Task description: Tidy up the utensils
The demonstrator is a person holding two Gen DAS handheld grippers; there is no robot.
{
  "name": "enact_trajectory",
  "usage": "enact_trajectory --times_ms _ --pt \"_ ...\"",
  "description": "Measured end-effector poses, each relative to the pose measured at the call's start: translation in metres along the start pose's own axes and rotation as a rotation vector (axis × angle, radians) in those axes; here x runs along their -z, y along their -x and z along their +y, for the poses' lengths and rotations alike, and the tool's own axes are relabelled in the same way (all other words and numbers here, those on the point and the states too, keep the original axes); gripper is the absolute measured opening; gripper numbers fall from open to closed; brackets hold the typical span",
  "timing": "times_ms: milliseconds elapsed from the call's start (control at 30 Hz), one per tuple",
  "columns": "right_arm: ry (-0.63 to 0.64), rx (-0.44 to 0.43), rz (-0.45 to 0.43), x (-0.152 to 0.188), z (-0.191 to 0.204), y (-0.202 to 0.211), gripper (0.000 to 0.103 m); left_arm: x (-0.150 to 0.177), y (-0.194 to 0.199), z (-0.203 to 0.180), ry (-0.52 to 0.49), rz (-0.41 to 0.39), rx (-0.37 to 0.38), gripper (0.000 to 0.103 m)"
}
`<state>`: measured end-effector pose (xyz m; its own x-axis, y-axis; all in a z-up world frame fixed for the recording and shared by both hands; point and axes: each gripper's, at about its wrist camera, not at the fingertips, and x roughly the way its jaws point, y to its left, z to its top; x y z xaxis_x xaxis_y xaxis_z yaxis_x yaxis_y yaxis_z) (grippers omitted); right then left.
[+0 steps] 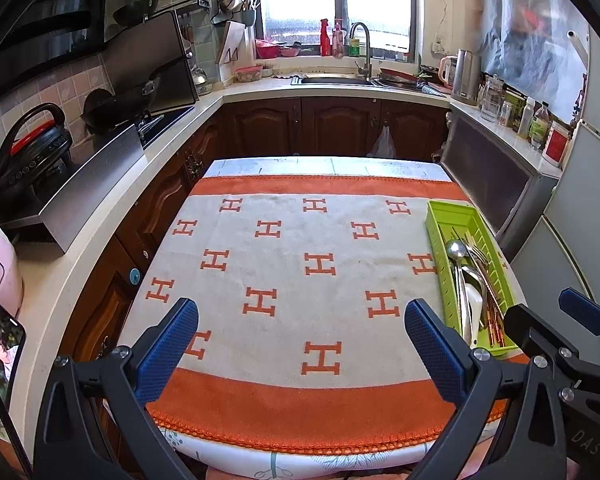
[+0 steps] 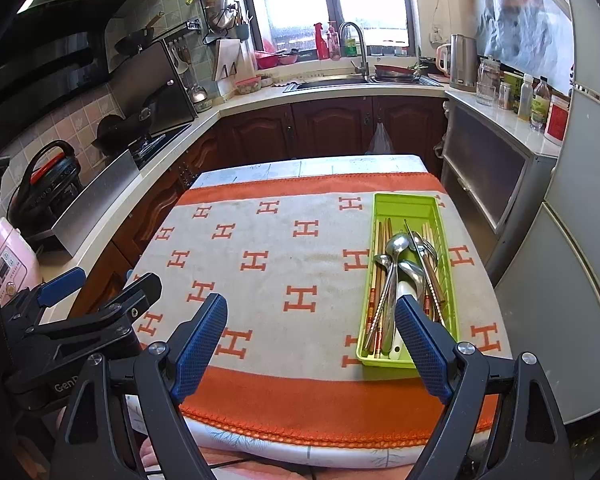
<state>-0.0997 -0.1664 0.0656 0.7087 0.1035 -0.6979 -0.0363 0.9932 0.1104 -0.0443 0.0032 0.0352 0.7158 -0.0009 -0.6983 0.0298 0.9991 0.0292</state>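
A green utensil tray lies at the right side of the table on an orange and cream cloth. It holds several metal spoons, a fork, a white ceramic spoon and chopsticks. The tray also shows in the left wrist view. My right gripper is open and empty, held above the table's near edge, its right finger just in front of the tray. My left gripper is open and empty, left of the tray, above the cloth.
The table stands in a narrow kitchen. A counter with a stove, wok and cookers runs along the left, a sink under the window at the back, a cabinet and fridge on the right. A phone leans at the near left.
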Motion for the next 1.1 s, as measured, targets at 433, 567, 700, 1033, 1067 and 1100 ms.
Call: enact_trajectory --times_ms 433,567,700,1033,1067,1100 --pt "0.0 0.001 0.002 0.001 0.0 0.0 0.087 0.0 -0.001 0.001 0.001 0.002 0.001 0.102" --pt "0.001 0.0 0.005 0.004 0.002 -0.002 0.087 0.003 0.0 0.002 0.004 0.006 0.001 0.102" --pt "0.004 -0.001 0.008 0.008 0.003 -0.003 0.087 0.009 0.001 0.002 0.01 0.008 0.001 0.102" --pt "0.015 -0.002 0.009 0.013 0.009 -0.004 0.087 0.015 0.002 0.005 0.021 0.011 0.005 0.102" --pt "0.017 -0.001 0.01 0.015 0.01 -0.004 0.087 0.016 0.003 0.005 0.024 0.012 0.005 0.102" --pt "0.021 -0.002 0.011 0.016 0.011 -0.004 0.087 0.017 0.004 0.006 0.028 0.012 0.005 0.102"
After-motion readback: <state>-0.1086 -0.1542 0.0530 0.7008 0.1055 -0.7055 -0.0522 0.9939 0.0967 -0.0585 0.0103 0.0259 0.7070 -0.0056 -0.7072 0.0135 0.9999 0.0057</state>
